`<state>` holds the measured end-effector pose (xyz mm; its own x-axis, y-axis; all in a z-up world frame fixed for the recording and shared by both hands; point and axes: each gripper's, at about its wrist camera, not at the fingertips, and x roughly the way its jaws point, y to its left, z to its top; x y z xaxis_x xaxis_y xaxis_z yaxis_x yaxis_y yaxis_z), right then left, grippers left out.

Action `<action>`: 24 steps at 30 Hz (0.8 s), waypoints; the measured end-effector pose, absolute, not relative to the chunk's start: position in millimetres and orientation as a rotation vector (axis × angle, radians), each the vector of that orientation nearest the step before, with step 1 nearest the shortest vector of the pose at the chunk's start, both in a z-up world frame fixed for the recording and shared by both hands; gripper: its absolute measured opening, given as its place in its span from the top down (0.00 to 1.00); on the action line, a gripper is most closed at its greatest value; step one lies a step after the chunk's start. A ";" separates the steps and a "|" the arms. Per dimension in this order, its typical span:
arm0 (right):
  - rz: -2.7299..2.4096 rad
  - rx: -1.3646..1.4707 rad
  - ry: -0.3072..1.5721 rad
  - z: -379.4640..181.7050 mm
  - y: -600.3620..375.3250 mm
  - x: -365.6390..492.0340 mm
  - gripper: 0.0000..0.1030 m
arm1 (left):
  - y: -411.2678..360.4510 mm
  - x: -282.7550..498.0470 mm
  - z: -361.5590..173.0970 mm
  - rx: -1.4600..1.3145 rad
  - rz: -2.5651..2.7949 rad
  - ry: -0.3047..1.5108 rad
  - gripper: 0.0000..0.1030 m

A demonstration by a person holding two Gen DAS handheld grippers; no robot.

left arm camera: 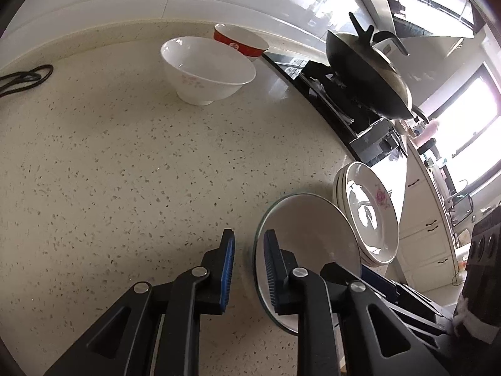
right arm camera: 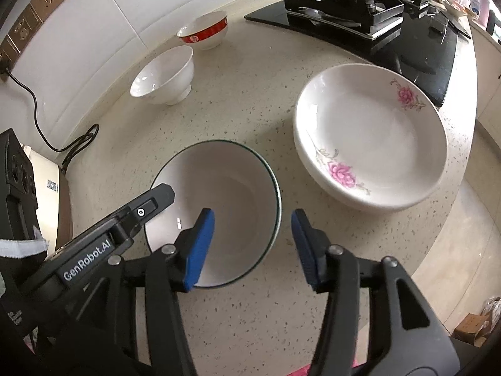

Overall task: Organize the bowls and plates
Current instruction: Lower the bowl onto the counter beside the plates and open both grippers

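Note:
A green-rimmed white bowl (right arm camera: 231, 200) sits on the speckled counter. My left gripper (left arm camera: 249, 266) is open, its jaws astride the bowl's rim (left arm camera: 308, 235). My right gripper (right arm camera: 253, 244) is open above the bowl's near right rim, left pad inside it. A stack of floral plates (right arm camera: 372, 134) stands right of the bowl; it also shows in the left wrist view (left arm camera: 369, 216). A white bowl (right arm camera: 166, 75) and a red-banded bowl (right arm camera: 206, 29) stand at the back; both show in the left wrist view, white (left arm camera: 208, 69) and red (left arm camera: 241, 44).
A black gas hob (right arm camera: 369, 28) with a wok (left arm camera: 369, 72) lies at the back right. A black cable (right arm camera: 75, 144) runs from wall sockets (right arm camera: 34, 15) on the left. The counter's front edge (right arm camera: 451, 235) curves on the right.

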<state>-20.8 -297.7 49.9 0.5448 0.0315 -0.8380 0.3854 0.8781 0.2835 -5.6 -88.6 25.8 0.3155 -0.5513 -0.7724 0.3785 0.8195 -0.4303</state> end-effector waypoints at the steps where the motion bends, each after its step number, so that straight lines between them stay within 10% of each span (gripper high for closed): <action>1: -0.217 0.473 0.983 48.5 -300.7 -24.5 0.47 | -87.2 -5.3 25.0 -0.186 -0.615 1.092 0.78; 13: -0.234 0.500 0.972 50.9 -304.7 -30.6 0.37 | -75.0 -2.7 25.9 -0.244 -0.618 1.089 0.48; 24: -0.247 0.477 0.941 61.0 -305.5 -28.1 0.32 | -58.4 1.3 29.8 -0.285 -0.609 1.051 0.42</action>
<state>-28.1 -305.5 61.0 0.5713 0.0016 -0.8207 0.4050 0.8692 0.2836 1.3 -58.4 29.8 0.3534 -0.5944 -0.7224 0.3314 0.8017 -0.4975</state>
